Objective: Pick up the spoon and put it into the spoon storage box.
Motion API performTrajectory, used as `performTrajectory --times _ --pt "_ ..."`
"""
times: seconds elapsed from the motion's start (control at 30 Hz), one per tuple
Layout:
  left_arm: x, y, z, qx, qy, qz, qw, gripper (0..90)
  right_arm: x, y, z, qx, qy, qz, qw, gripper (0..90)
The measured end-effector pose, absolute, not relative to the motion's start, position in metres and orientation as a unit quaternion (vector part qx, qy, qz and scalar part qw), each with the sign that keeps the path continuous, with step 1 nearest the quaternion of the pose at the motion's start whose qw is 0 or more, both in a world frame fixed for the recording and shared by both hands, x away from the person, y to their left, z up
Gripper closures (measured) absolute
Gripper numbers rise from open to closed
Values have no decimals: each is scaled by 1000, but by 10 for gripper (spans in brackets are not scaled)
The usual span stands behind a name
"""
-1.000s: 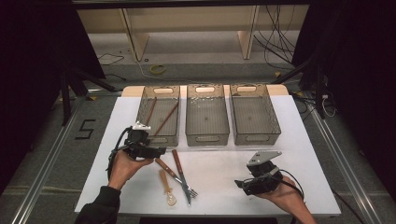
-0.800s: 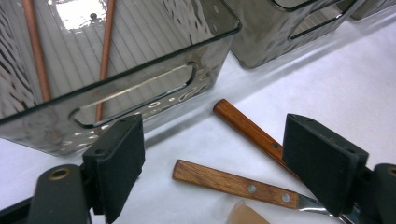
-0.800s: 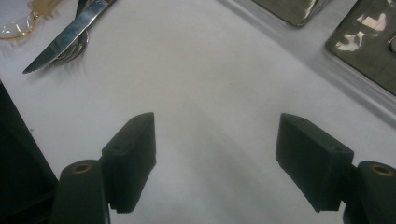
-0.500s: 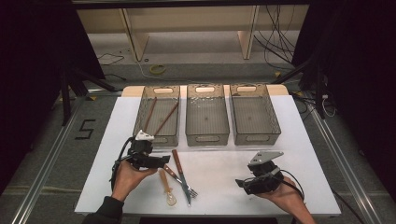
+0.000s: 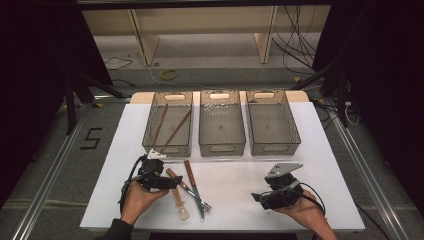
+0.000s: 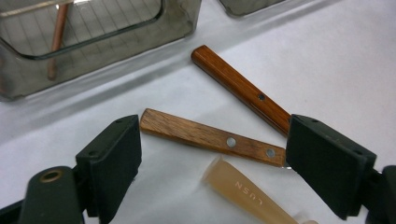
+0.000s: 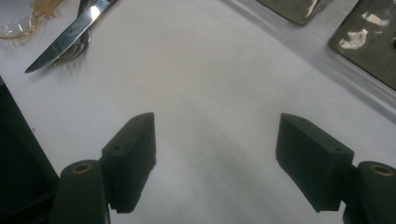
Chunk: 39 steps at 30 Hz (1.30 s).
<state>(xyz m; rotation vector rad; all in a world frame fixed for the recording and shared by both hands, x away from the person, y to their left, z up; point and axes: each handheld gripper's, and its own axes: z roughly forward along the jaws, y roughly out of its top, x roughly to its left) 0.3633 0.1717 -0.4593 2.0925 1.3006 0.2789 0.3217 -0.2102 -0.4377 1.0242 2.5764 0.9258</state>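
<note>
Here the left gripper (image 5: 172, 181) hangs low over the cutlery on the white table (image 5: 230, 170), its jaws spread wide with nothing pressed between them; the lighter wooden handle (image 6: 212, 137) lies across the gap between them, on the table. That handle is crowded: the darker wooden handle (image 6: 243, 88) runs just beyond it and disappears behind one jaw, and the translucent plastic spoon's handle (image 6: 243, 189) lies just on the near side. The likeliest slip, I'd judge, is a pinch that catches two handles at once, or a jaw that lands on the dark handle and shoves it aside before closing. Because the pieces cross farther down, near the fork tines (image 5: 205, 205), lifting one could drag or flip its neighbours. A grip near the handle's end may also let the heavy metal end droop and swing. The left bin (image 5: 168, 125), already holding two chopsticks (image 5: 167, 125), stands close ahead, so a hasty lift could knock its wall. The right gripper (image 5: 260, 198) rests over bare table, jaws apart and empty.
</note>
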Motion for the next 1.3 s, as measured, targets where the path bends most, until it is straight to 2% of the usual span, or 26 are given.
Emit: performTrajectory --times 0.57,0.87,1.3 --pt "348 160 -469 812 492 101 296 222 321 -212 -438 351 876 313 109 297" --pt "342 156 -474 816 495 92 284 272 321 -210 -438 347 878 309 111 299" --pt "338 149 -480 833 481 113 252 380 320 -209 -437 343 880 309 110 301"
